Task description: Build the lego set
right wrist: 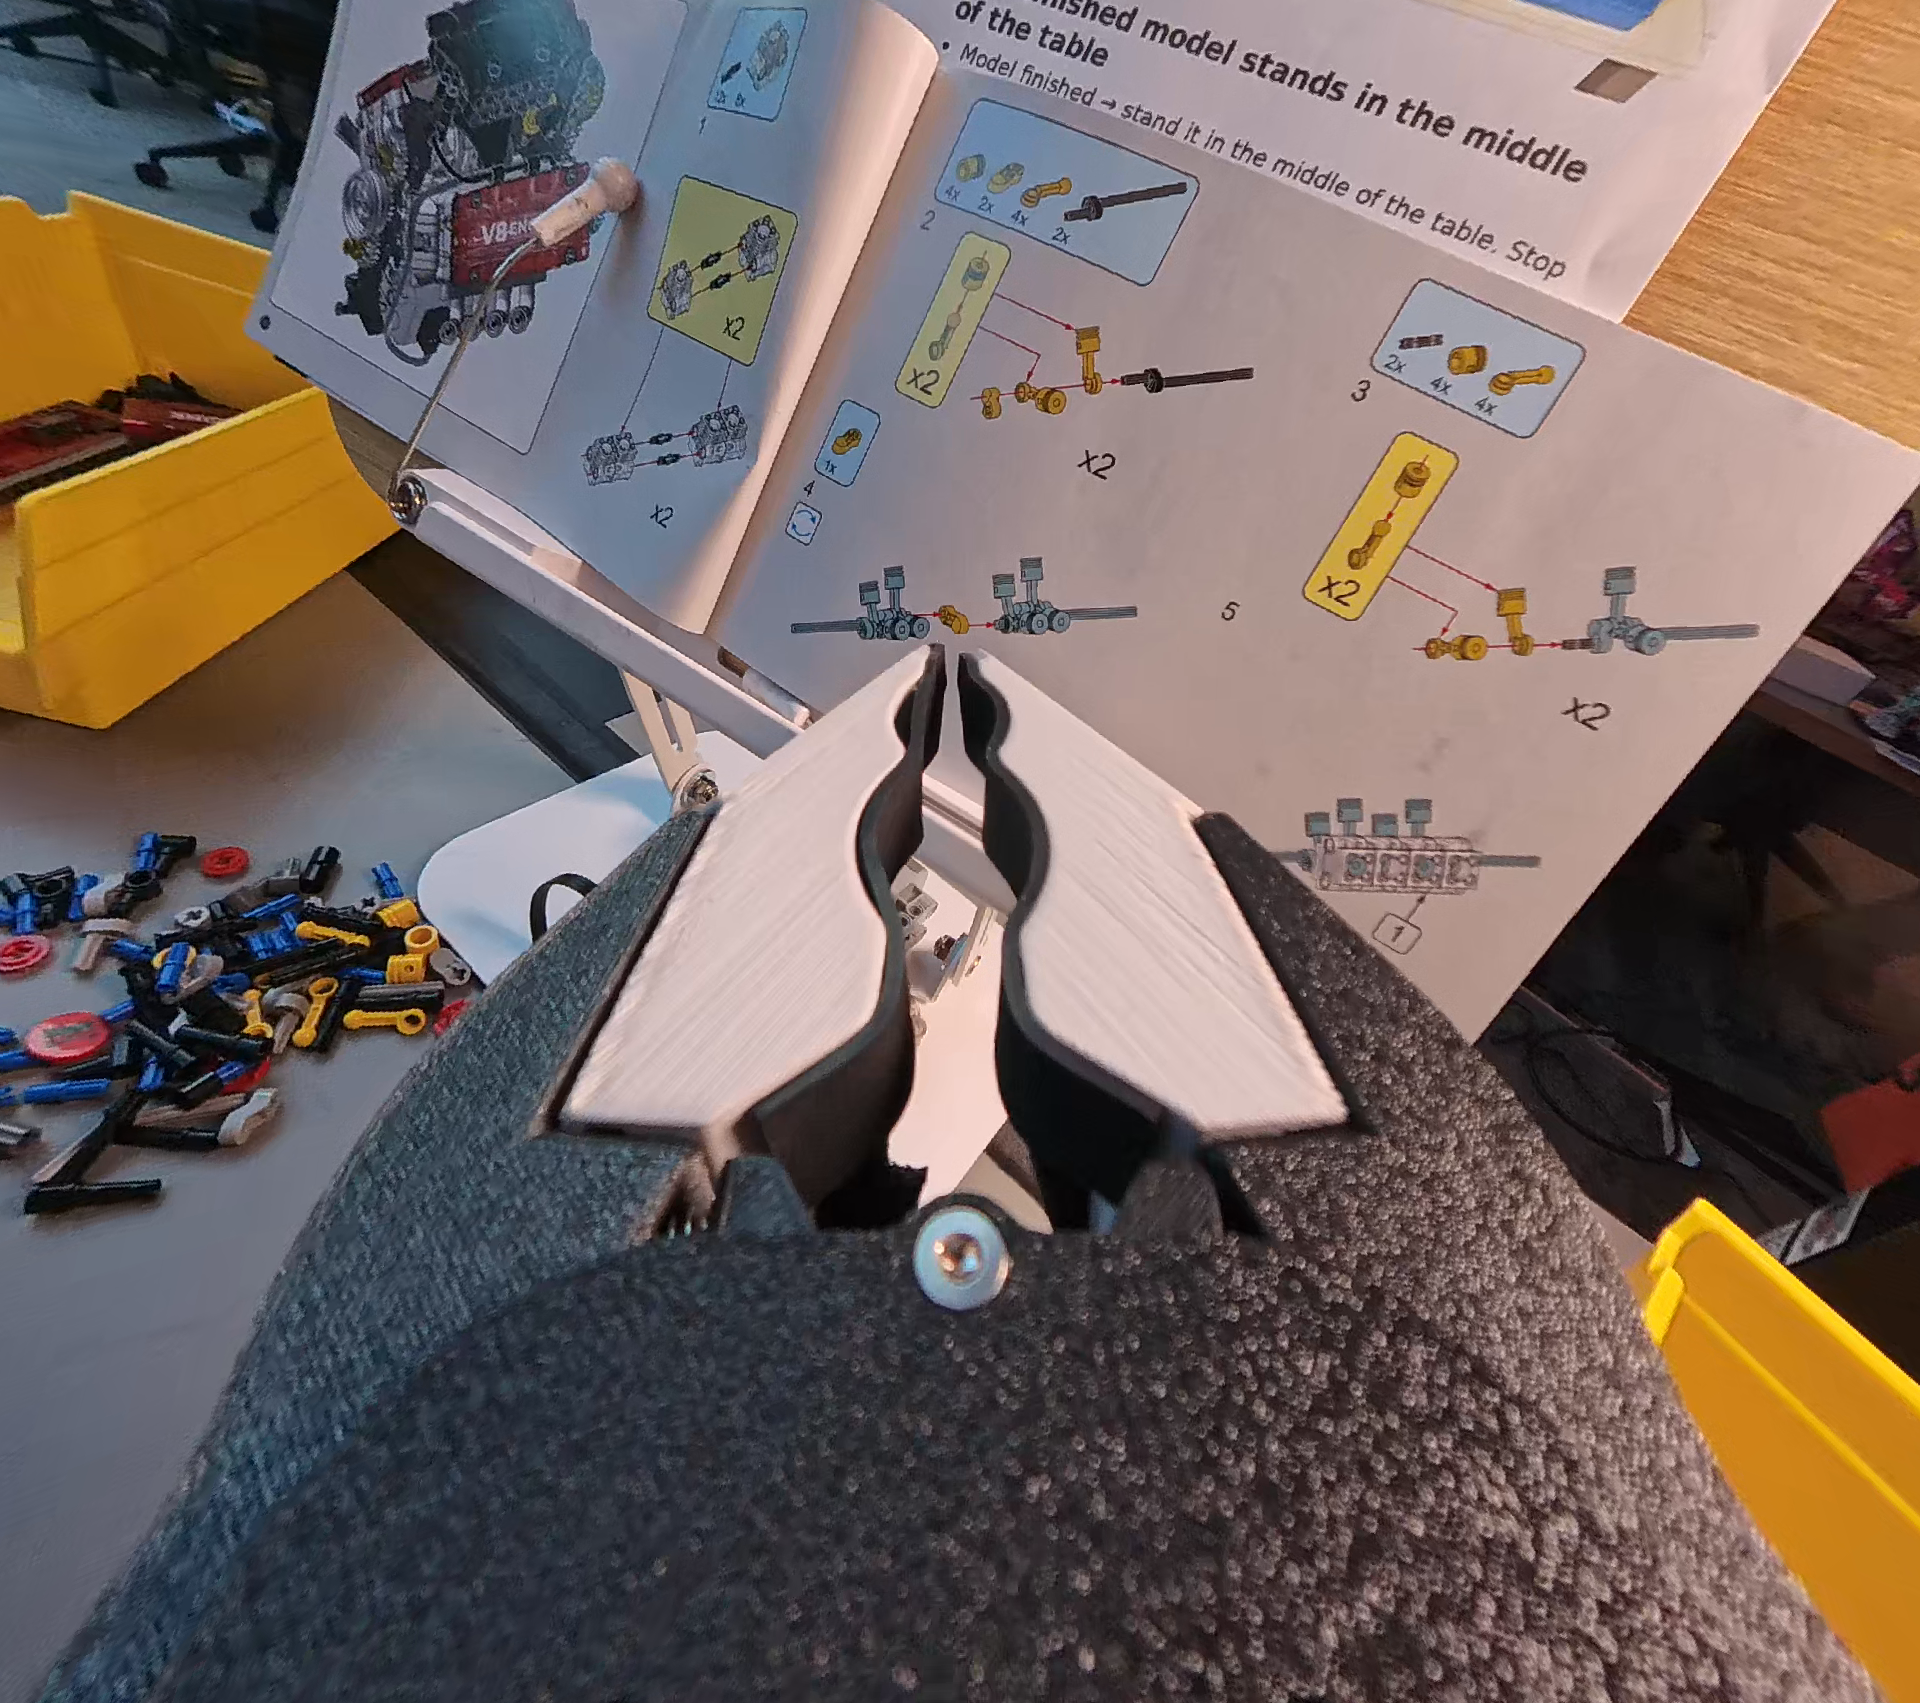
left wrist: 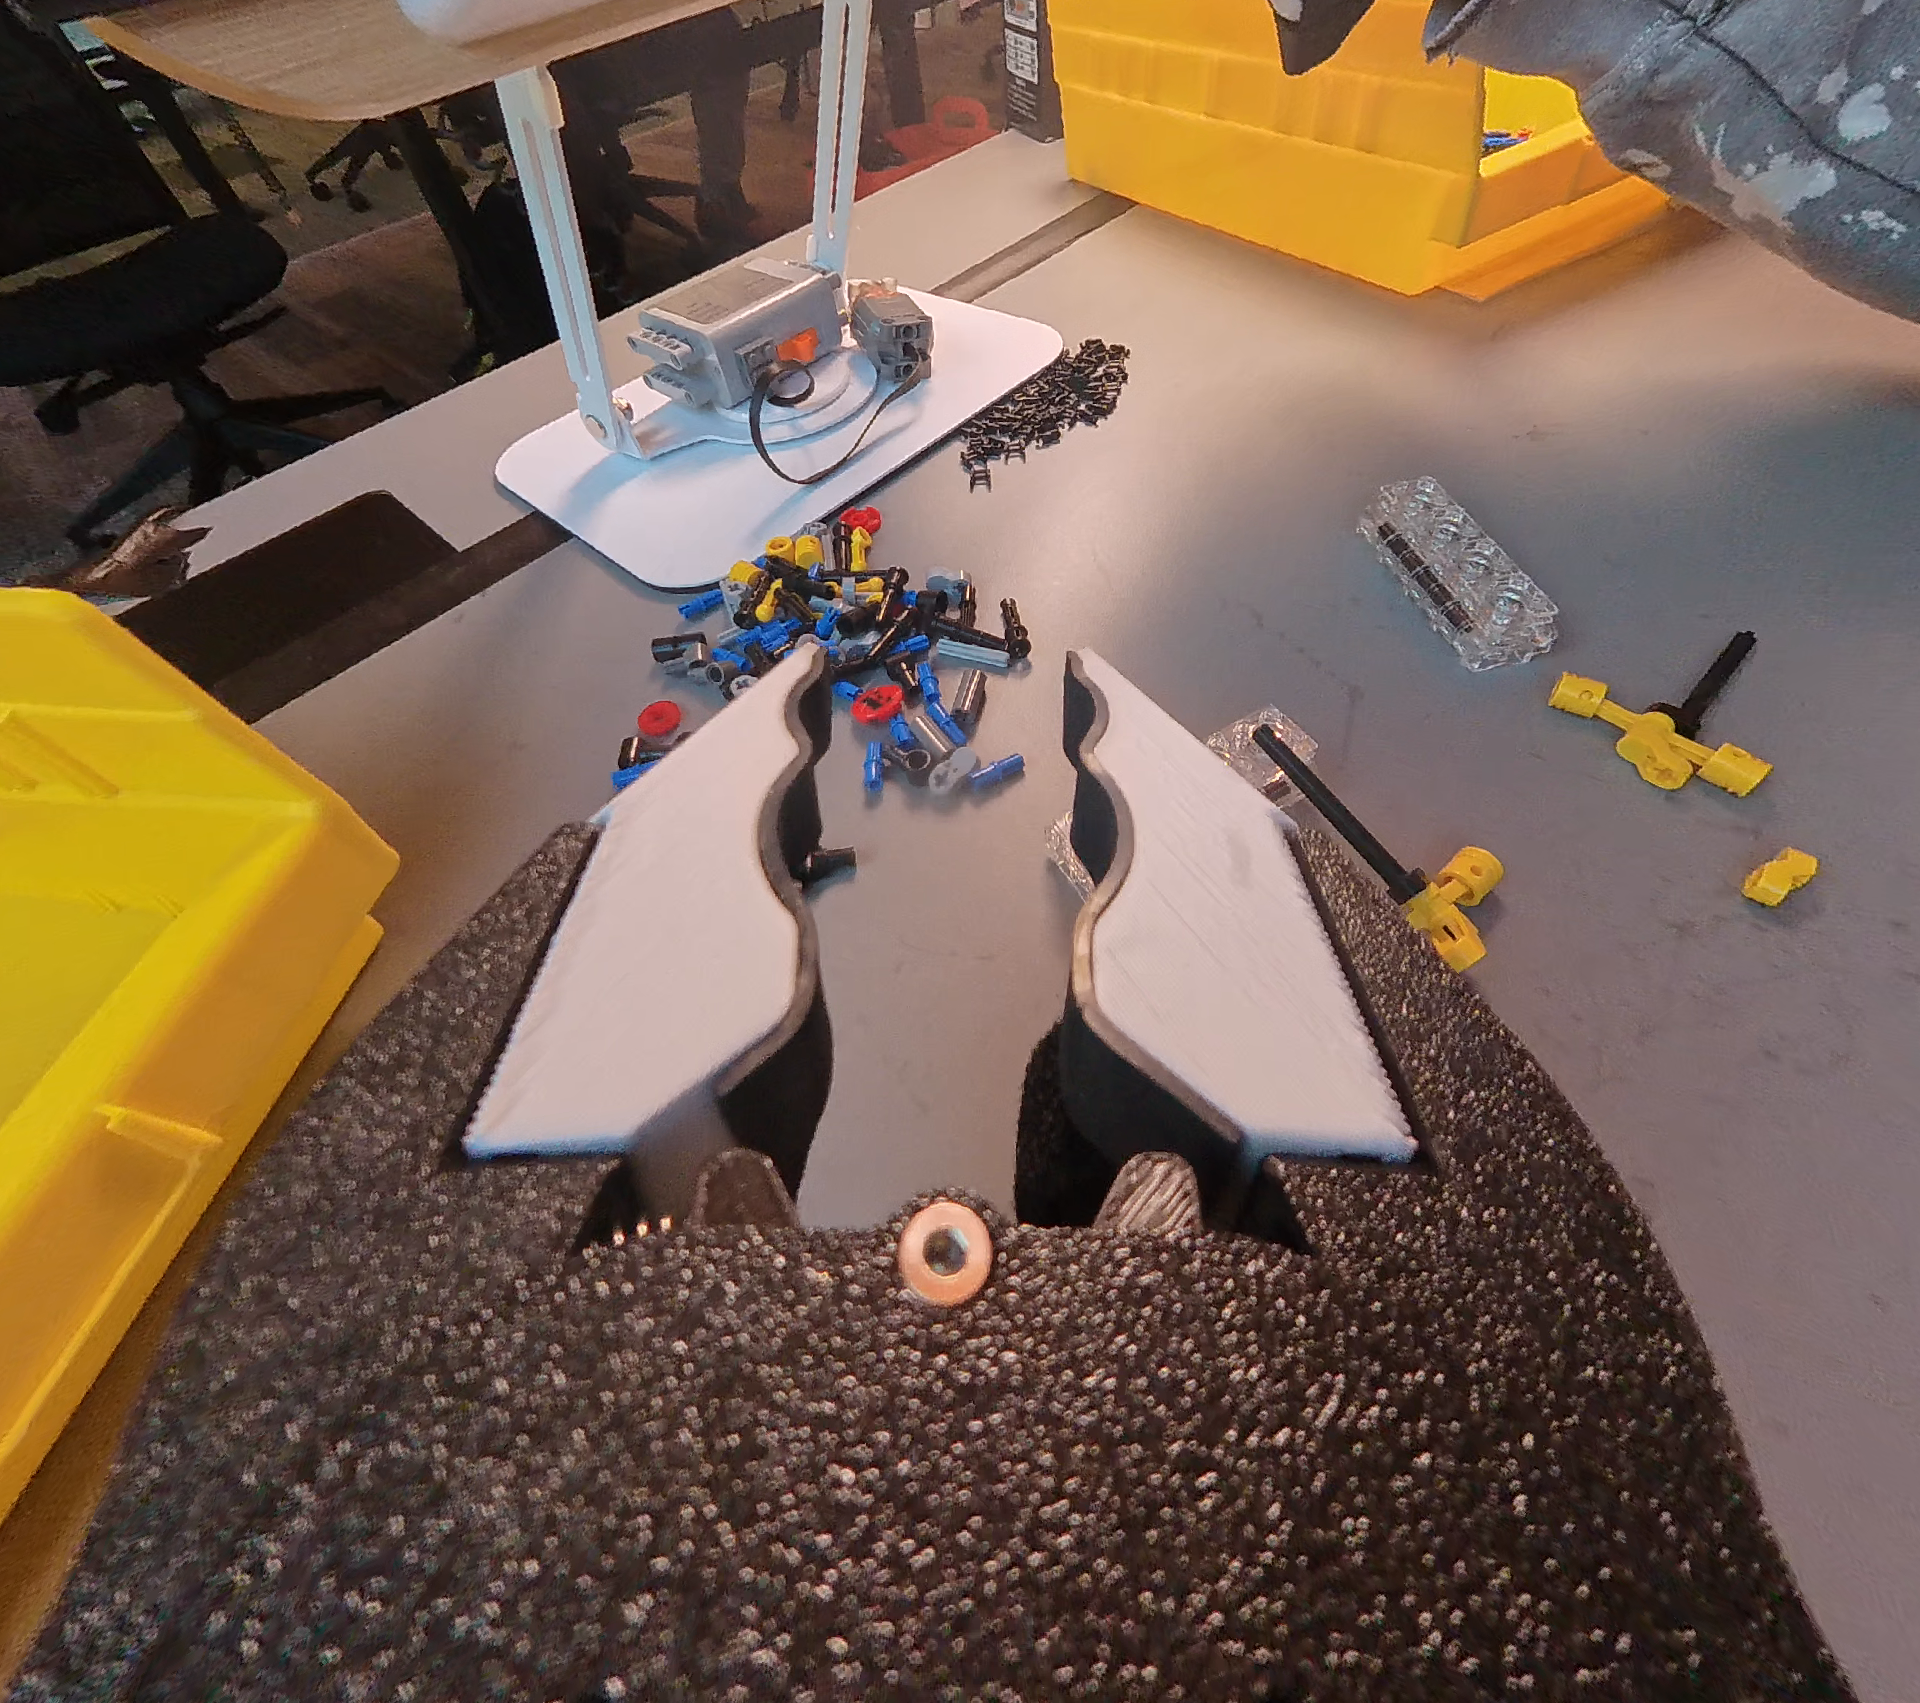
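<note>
The left gripper (left wrist: 945,666) hangs wide open and empty just over the grey table (left wrist: 1247,1134), tips right by the pile of small pieces (left wrist: 831,645), with a black axle (left wrist: 1340,822) carrying yellow bits just off to its right. The right gripper (right wrist: 951,661) is pinched nearly closed with nothing visible between its tips, held up in front of the open booklet (right wrist: 1143,510) on its white stand (left wrist: 779,448). Hard to make out: a clear piece (left wrist: 1262,734) half tucked behind the left gripper's finger, most of what's inside the yellow bin (right wrist: 156,448), and the bottom of the booklet page behind the right claw.
</note>
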{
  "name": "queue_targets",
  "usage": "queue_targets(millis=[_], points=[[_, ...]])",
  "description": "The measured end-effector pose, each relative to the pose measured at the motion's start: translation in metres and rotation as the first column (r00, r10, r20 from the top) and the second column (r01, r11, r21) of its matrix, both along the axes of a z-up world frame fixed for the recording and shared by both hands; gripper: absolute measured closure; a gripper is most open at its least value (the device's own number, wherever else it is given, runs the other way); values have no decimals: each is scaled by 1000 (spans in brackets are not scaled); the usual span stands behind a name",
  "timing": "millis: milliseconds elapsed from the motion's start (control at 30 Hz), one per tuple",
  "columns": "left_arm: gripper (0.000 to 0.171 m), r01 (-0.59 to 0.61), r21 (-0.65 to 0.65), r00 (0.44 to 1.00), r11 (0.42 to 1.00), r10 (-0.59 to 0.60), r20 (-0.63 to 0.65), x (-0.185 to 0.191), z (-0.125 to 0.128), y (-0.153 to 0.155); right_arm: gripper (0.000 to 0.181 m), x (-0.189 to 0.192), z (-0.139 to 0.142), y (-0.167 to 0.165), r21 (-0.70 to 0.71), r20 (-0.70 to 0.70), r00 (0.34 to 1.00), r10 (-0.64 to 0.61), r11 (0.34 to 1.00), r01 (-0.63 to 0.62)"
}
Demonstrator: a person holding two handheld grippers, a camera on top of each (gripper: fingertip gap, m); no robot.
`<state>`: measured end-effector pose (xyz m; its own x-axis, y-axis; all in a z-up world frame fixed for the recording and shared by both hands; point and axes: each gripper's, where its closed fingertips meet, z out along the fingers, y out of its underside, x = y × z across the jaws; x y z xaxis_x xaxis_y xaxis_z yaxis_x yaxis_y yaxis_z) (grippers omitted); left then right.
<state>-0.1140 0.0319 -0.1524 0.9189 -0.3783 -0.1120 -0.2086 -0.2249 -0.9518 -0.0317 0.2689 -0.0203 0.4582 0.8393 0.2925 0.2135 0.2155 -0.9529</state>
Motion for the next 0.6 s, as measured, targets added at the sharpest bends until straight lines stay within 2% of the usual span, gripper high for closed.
queue_targets(millis=[600], points=[[127,-1,-19,1000,1000,0,-11,1,-4,1,176,-3,0,6,8,5,1000,1,1000,-1]])
